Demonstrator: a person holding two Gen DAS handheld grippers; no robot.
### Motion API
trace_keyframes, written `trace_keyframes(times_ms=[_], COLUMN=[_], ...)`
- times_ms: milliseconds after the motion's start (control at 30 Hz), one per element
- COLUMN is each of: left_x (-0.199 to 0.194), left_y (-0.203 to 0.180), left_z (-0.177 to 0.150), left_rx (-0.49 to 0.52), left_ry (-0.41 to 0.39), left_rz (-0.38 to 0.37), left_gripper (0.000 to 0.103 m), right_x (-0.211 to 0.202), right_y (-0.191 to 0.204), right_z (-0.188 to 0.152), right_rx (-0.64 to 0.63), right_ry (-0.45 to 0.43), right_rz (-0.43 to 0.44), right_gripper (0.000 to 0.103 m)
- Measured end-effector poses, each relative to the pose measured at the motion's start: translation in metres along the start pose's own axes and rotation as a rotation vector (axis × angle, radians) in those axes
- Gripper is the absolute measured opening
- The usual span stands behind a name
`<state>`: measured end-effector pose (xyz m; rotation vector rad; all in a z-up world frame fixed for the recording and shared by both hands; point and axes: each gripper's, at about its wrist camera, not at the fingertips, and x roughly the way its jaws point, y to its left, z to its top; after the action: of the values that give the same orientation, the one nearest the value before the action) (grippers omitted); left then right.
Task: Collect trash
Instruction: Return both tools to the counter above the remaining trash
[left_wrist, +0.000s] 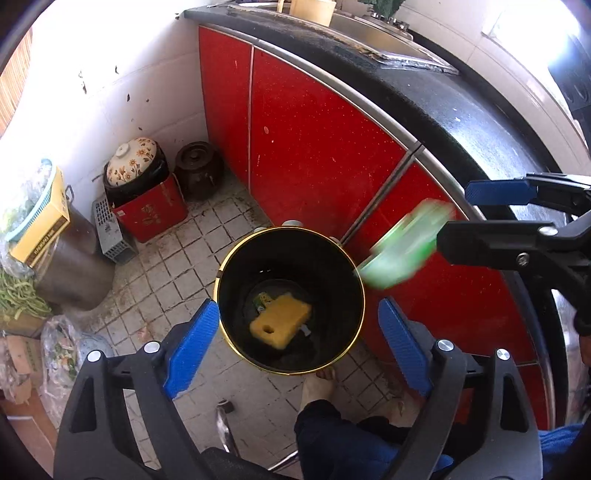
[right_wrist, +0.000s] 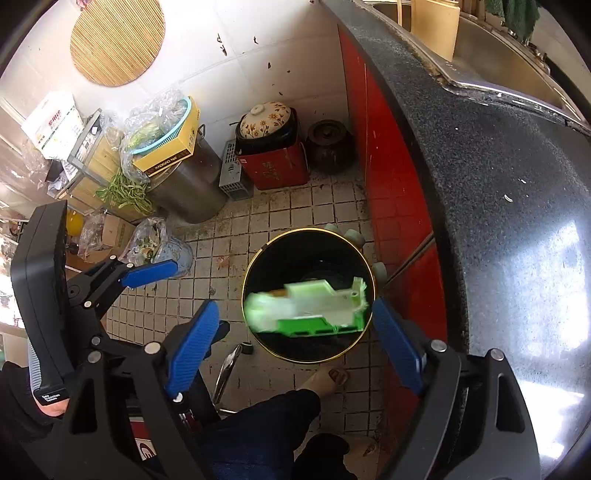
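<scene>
Hovering above a black, gold-rimmed bin (left_wrist: 236, 254) on the tiled floor (right_wrist: 236, 236), both tongs point steeply down so that whatever leaves them drops inside, which is a sensible way to collect trash without touching the rim. The left tongs (left_wrist: 299, 345) stand wide open with nothing between their blue pads; directly below them a yellow sponge (left_wrist: 280, 320) lies on the bin's bottom, its long axis running from lower left to upper right in that view. The right tongs (right_wrist: 293, 338) are also spread wide and grip nothing: a green and white plastic piece (right_wrist: 314, 308) appears blurred between and below them, apparently falling free over the bin's mouth. Its long axis lies roughly level across the right wrist view, the blurred end toward the left. The bin sits just beside the red cabinet doors (left_wrist: 314, 147) under the dark worktop (right_wrist: 498, 184).
</scene>
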<state>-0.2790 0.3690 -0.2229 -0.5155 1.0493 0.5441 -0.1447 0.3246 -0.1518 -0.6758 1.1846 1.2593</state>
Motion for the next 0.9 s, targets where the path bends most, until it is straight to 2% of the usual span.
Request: trace_keyframes(times_ms=[167,267,433,500,567,667,800,900], left_x=[-0.011,-0.024,-0.049,-0.056,-0.061,-0.068,-0.073,-0.075], left_y=[-0.005,-0.010,-0.043,-0.065,-0.092,-0.148,-0.243,-0.316], left_z=[0.000,0.000,0.011,0.019,0.029,0.045,0.059,0.061], left_rx=[0.017,0.019,0.091,0.134,0.182,0.285,0.474,0.630], left_ry=[-0.001,-0.015,-0.034,-0.046,-0.062,-0.097,-0.133,-0.137], left_rz=[0.030,0.039,0.113,0.107,0.073,-0.018,-0.168,-0.244], left_gripper=[0.088,0.091,0.096,0.096,0.096,0.096,0.096,0.096], right_x=[-0.008,-0.028,-0.089,-0.125,-0.157,-0.203,-0.260,-0.297], right_y=[-0.001,-0.002,-0.019,-0.035,-0.055,-0.086,-0.128,-0.152], right_z=[-0.001,-0.004,-0.027,-0.048,-0.073,-0.117,-0.192,-0.253], right_rx=[0.011,0.021,0.070,0.111,0.168,0.279,0.470,0.632], right_ry=[-0.018,-0.044,-0.143,-0.202,-0.250,-0.301,-0.359,-0.396], right_rz=[-0.002,-0.002,-0.064,-0.116,-0.179,-0.294,-0.467,-0.563], right_gripper=[0.088,0.088,0.094,0.094,0.094,0.094,0.094,0.094])
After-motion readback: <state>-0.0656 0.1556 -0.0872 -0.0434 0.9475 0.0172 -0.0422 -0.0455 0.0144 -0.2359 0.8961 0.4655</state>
